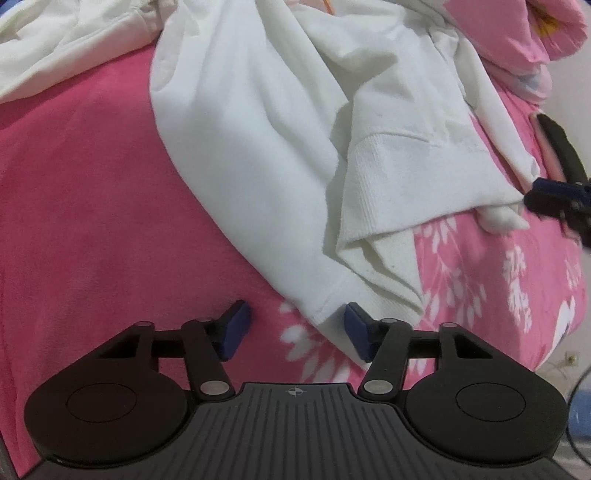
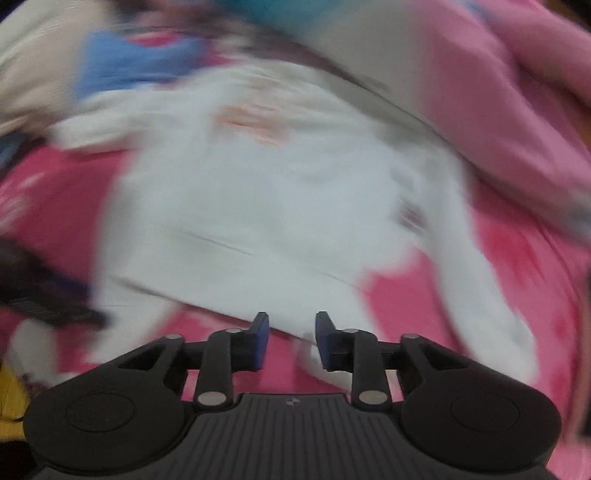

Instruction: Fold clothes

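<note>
A white sweatshirt [image 1: 280,155] with a ribbed hem lies crumpled on a pink bed cover [image 1: 74,229]. One folded corner of it [image 1: 328,310] reaches down between the blue pads of my left gripper [image 1: 295,328] and touches the right pad; the jaws stand apart and do not press on it. At the right edge, my right gripper [image 1: 535,195] hovers beside another corner of the sweatshirt. The right wrist view is blurred: the sweatshirt [image 2: 277,206] spreads below my right gripper [image 2: 291,339], whose jaws stand apart with nothing clamped.
Another pale garment [image 1: 55,48] lies at the back left, and a heaped pink quilt [image 1: 517,33] at the back right. A dark flat object with a pink edge [image 1: 557,147] rests on the bed. The bed's right edge drops to the floor [image 1: 576,369].
</note>
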`<state>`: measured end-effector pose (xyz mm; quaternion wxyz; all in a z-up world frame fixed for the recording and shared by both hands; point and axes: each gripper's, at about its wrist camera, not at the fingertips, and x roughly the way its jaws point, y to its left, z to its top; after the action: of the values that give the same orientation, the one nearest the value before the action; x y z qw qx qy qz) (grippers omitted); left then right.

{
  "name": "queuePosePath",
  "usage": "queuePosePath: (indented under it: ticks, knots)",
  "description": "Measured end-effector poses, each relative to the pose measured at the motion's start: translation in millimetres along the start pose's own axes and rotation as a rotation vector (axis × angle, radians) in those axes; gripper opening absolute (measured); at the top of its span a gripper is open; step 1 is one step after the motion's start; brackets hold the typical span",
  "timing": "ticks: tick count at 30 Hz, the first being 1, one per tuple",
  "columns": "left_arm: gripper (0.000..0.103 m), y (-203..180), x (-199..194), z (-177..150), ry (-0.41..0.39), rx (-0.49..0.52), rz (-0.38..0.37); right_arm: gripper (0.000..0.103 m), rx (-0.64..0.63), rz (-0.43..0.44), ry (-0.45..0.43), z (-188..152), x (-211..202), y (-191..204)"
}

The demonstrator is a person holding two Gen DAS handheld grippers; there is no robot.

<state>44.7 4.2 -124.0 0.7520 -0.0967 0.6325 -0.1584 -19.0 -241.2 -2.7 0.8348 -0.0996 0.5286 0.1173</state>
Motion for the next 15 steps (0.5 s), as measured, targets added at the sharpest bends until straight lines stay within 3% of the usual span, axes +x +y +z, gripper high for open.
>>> queuePosePath:
  ticks: [5, 7, 8, 10, 15]
  knots:
    - [0.031, 4.2, -0.8, 4.4, -0.035, -0.02, -0.008, 0.031, -0.165, 0.184, 0.014, 7.4, 16.7, 58.6]
    - [0.029, 9.7, -1.9, 3.8, -0.04, -0.036, -0.027, 0.033, -0.273, 0.221, 0.016, -0.2, 17.5, 85.8]
    - [0.029, 13.8, -2.7, 3.6, -0.04, -0.05, -0.038, 0.039, -0.327, 0.237, 0.015, -4.2, 18.3, 98.7]
    - [0.028, 22.5, -5.5, 3.1, -0.039, -0.08, -0.06, 0.043, -0.424, 0.25, 0.005, -12.5, 23.7, 119.7]
    - [0.028, 36.8, -6.3, 3.5, -0.037, -0.153, -0.103, 0.043, -0.487, 0.195, 0.03, -23.1, 58.4, 146.9]
